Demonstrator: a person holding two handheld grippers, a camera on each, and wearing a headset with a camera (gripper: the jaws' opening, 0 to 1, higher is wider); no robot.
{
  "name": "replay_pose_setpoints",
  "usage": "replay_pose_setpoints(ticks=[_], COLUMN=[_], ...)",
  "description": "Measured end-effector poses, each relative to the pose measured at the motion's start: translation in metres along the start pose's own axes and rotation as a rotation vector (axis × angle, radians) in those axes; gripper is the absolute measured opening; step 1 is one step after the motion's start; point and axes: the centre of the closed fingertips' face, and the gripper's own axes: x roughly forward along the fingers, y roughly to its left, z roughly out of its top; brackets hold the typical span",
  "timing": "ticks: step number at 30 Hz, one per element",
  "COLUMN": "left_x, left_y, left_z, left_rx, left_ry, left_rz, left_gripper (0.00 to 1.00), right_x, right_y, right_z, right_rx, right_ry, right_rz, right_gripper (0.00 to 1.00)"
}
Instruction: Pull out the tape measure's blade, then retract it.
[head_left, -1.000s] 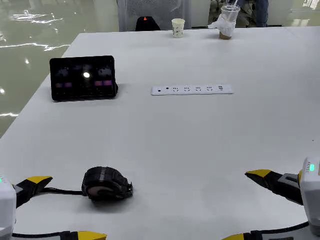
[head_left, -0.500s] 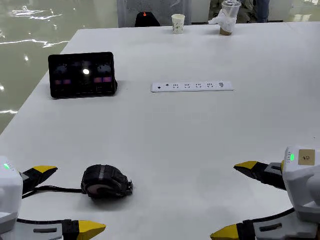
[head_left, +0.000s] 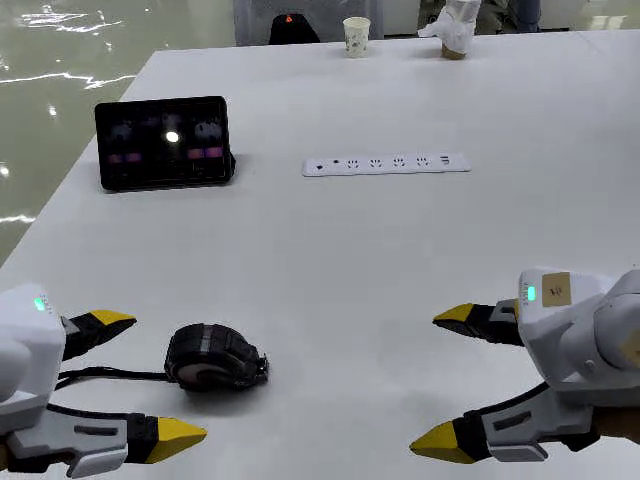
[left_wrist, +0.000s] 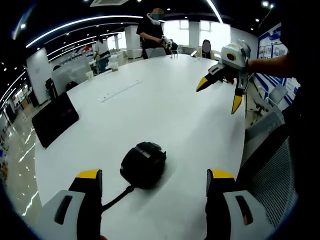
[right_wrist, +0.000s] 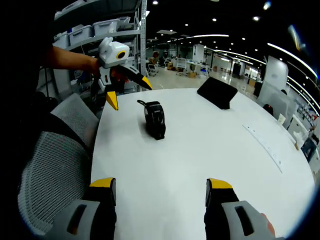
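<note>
A black tape measure (head_left: 214, 357) with a black wrist cord lies on the white table (head_left: 330, 260) near its front left. My left gripper (head_left: 150, 378) stands open just left of it, yellow-tipped jaws on either side of the cord. The left gripper view has the tape measure (left_wrist: 143, 164) a short way ahead between the jaws of my left gripper (left_wrist: 155, 181). My right gripper (head_left: 445, 380) hovers open at the front right, well apart from the tape. The right gripper view shows the tape measure (right_wrist: 155, 119) farther off, beyond my right gripper (right_wrist: 159, 189). The blade is not pulled out.
A dark tablet (head_left: 162, 143) stands propped at the left. A white power strip (head_left: 387, 163) lies mid-table. A paper cup (head_left: 356, 36) and a wrapped plastic cup (head_left: 452, 30) stand at the far edge. People stand beyond the table. A mesh chair (right_wrist: 55, 150) sits at the table's near side.
Both grippers have come forward over the table and toward the tape measure, the right one moving left. The tape measure has stayed put; the head camera has tilted down slightly.
</note>
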Motion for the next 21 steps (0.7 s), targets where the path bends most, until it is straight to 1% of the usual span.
replay_pose_setpoints(ticks=[4, 9, 17, 21], left_x=[0.003, 0.007, 0.013, 0.018], left_y=[0.002, 0.004, 0.009, 0.01], left_z=[0.0, 0.0, 0.006, 0.006], left_rx=[0.023, 0.043, 0.077, 0.111], left_ry=[0.014, 0.034, 0.05, 0.066], left_rz=[-0.013, -0.028, -0.059, -0.075], left_gripper=[0.79, 0.75, 0.67, 0.65], right_x=[0.006, 0.014, 0.028, 0.037], right_y=[-0.001, -0.007, -0.015, -0.016], right_z=[0.003, 0.009, 0.017, 0.022], right_rx=[-0.035, -0.082, -0.144, -0.172], right_ry=[0.012, 0.025, 0.037, 0.039], right_rz=[0.019, 0.026, 0.052, 0.072], right_gripper=[0.69, 0.64, 0.55, 0.51])
